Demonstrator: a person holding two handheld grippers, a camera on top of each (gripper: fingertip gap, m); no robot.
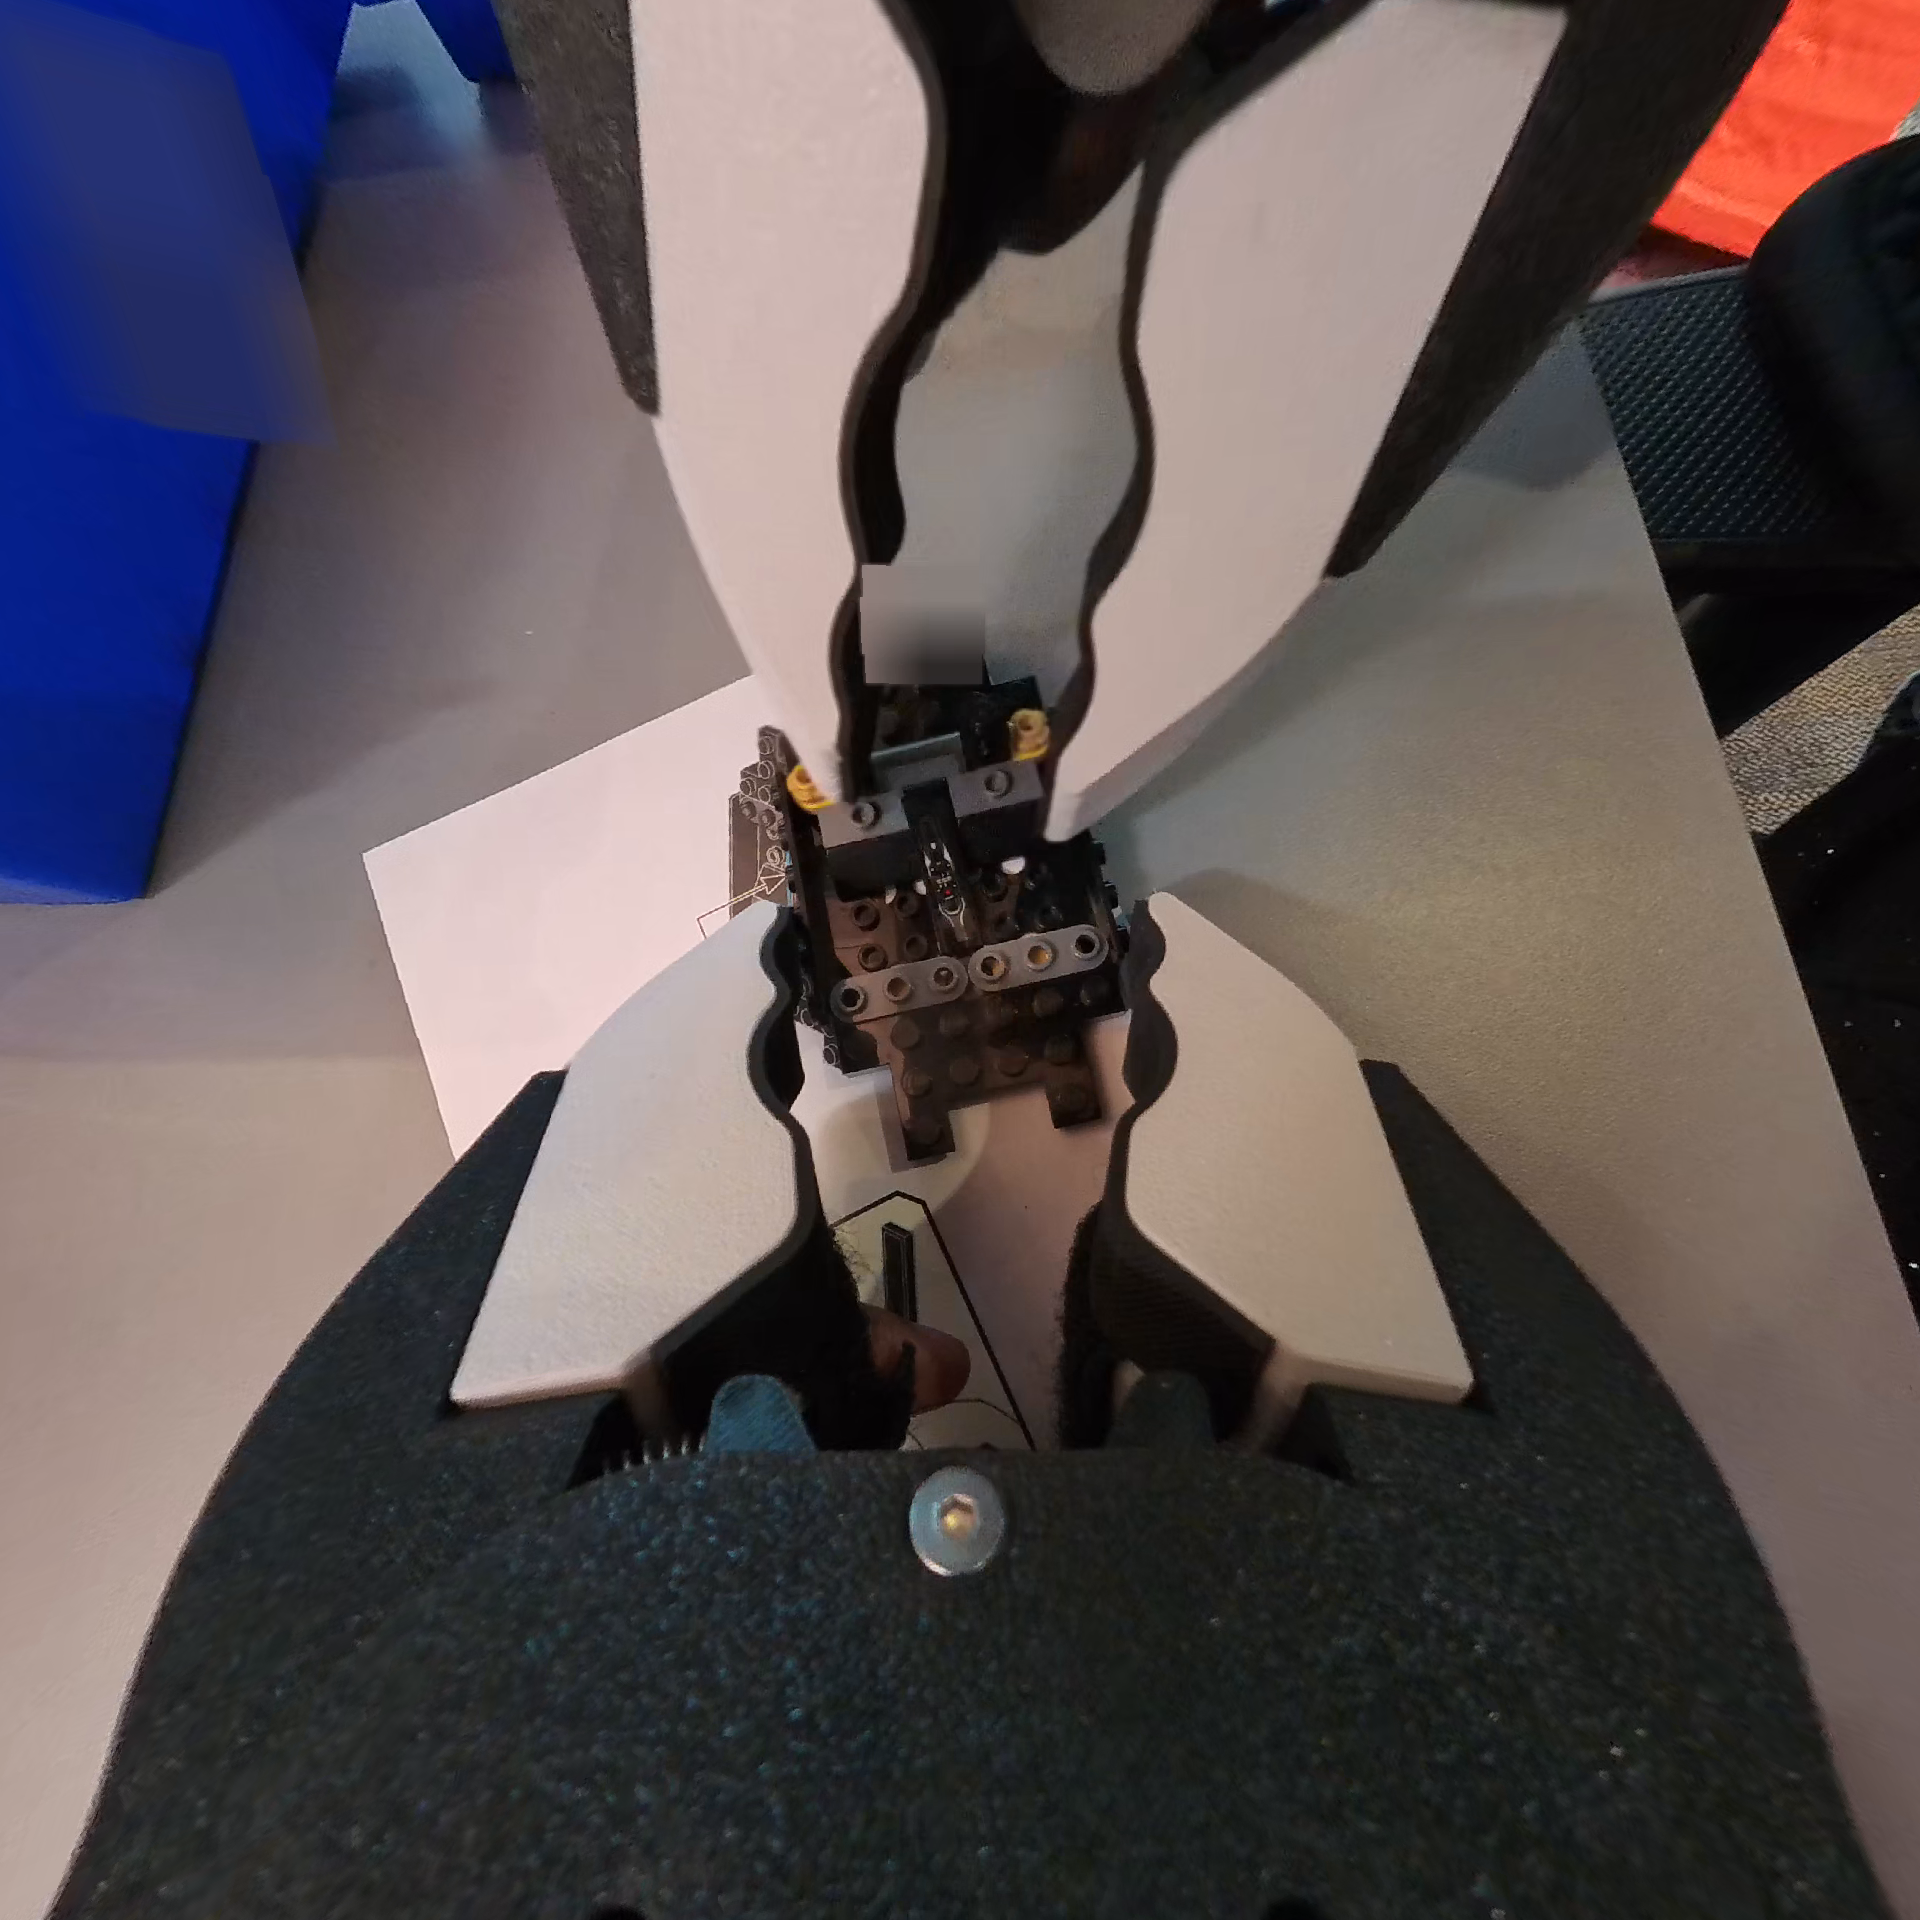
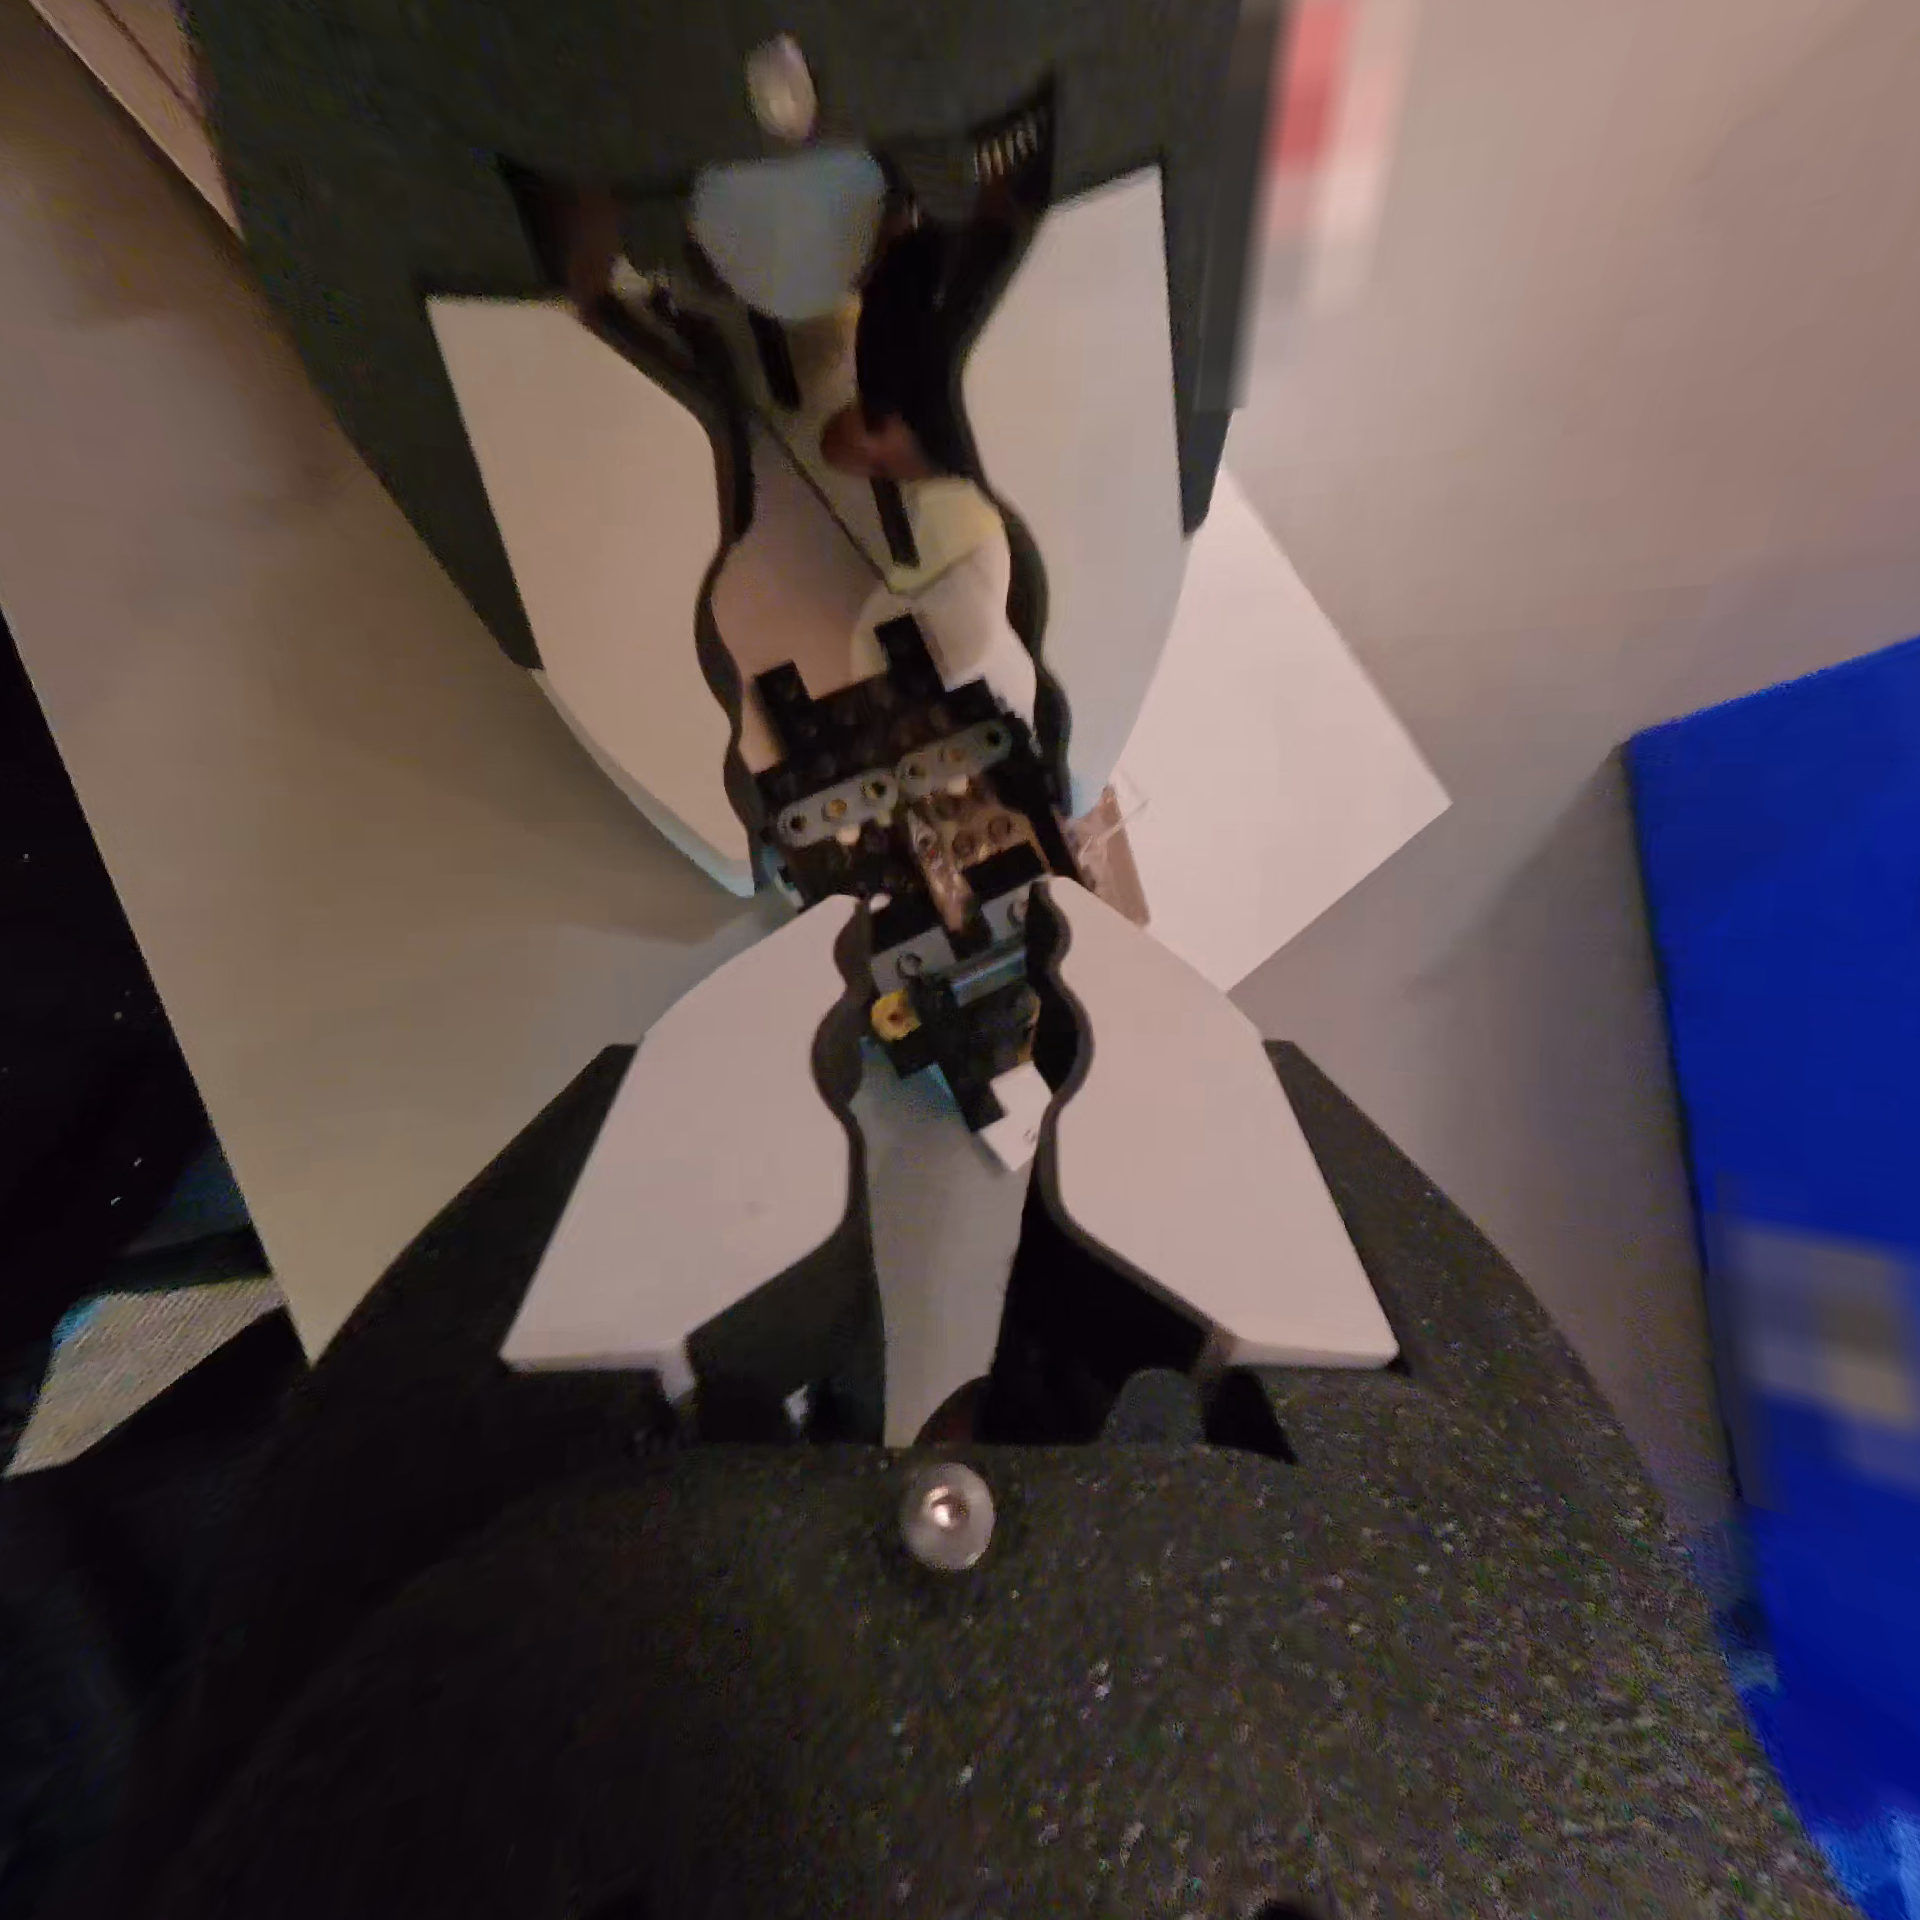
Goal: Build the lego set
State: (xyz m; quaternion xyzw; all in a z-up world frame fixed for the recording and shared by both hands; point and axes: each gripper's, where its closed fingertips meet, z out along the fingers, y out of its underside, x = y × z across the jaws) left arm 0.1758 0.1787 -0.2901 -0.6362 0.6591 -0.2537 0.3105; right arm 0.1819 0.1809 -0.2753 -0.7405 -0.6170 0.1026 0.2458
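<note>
A black lego model (image 1: 966, 1049) with two grey holed beams (image 1: 904, 982) across it is held above a white sheet. My left gripper (image 1: 956, 945) is shut on the model's sides. My right gripper (image 1: 945, 805) comes in from the far side and is shut on the model's grey end section (image 1: 997, 784), which carries yellow pins (image 1: 805, 784) at its corners. In the right wrist view, my right gripper (image 2: 951, 914) clamps that grey section (image 2: 914, 951) with one yellow pin (image 2: 894, 1018) showing. The left gripper (image 2: 904, 821) holds the black model (image 2: 831, 717) opposite. The two grippers' fingertips nearly touch.
A white instruction sheet (image 1: 540, 914) lies on the grey table (image 1: 312, 1143) under the model and also shows in the right wrist view (image 2: 1278, 790). A blue box (image 1: 104, 520) stands at the left, also visible (image 2: 1787, 1039). A black mesh chair (image 1: 1714, 416) and red fabric (image 1: 1808, 125) lie beyond the table edge.
</note>
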